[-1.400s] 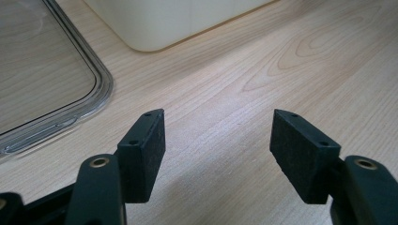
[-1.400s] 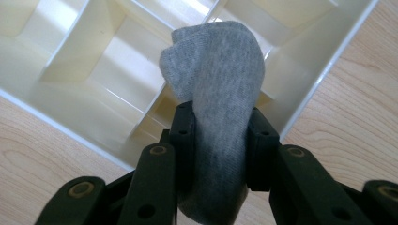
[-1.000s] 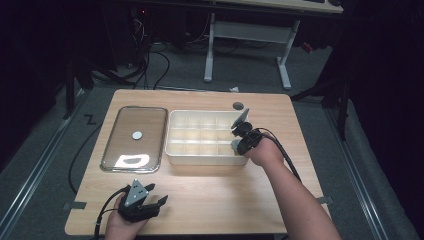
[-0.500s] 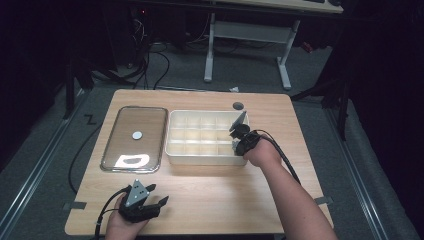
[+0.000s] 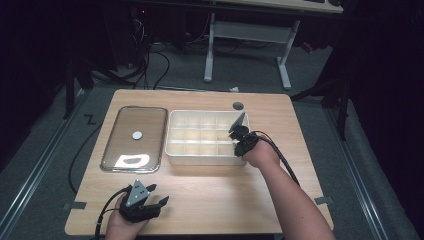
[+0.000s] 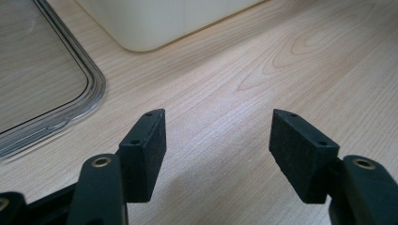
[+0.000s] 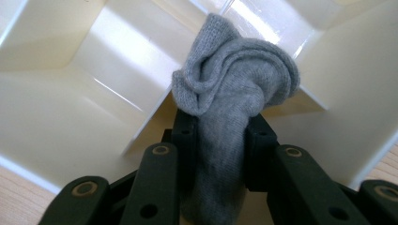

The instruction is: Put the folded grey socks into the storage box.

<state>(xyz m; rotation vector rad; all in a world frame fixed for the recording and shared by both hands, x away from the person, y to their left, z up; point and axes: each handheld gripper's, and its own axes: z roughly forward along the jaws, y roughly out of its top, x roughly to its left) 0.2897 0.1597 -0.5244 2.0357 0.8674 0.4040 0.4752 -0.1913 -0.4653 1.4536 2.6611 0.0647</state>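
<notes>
A grey sock (image 7: 234, 79) hangs bunched between the pads of my right gripper (image 7: 219, 124), which is shut on it. The jaws have just been opening slightly, and the sock is still pinched between them. The sock sits over a compartment at the right end of the cream divided box (image 7: 56, 108). In the high view the right gripper (image 5: 235, 134) is at the right end of that box (image 5: 172, 150). My left gripper (image 6: 218, 145) rests open and empty on the wood near the table's front left corner (image 5: 159, 197).
A clear shallow tray (image 5: 112, 150) with a small white disc (image 5: 137, 134) lies left of the box; its rim (image 6: 94, 89) and the box corner (image 6: 155, 23) lie ahead of the left gripper. A round hole (image 5: 238, 106) is in the tabletop behind the box.
</notes>
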